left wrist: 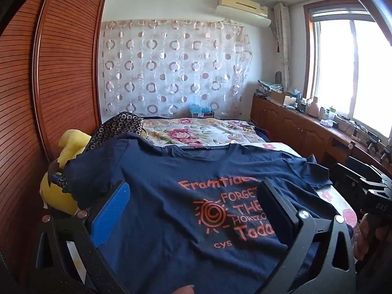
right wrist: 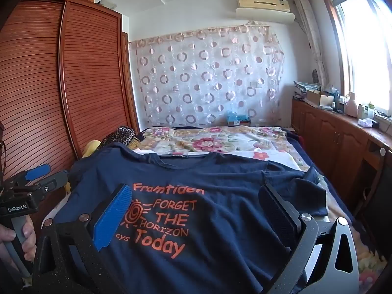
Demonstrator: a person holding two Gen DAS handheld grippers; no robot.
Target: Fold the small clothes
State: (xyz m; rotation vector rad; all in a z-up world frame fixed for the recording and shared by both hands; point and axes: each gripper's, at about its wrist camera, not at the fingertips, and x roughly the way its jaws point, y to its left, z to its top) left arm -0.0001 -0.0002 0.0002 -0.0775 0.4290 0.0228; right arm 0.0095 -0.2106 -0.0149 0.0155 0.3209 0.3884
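floral bed [right wrist: 220, 142] holds navy t-shirt [right wrist: 196, 176] flat; both claws gape above.

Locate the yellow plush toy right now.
The yellow plush toy lies at the bed's left edge, against the wooden wardrobe, partly under the navy T-shirt sleeve. In the right wrist view only a sliver shows.

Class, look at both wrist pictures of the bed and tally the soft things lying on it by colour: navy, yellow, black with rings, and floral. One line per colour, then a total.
Navy: 1, the T-shirt with orange print, spread flat.
Yellow: 1, the plush toy at the wardrobe side.
Black with rings: 1, the ringed cloth.
Floral: 1, the flowered blanket.
Total: 4
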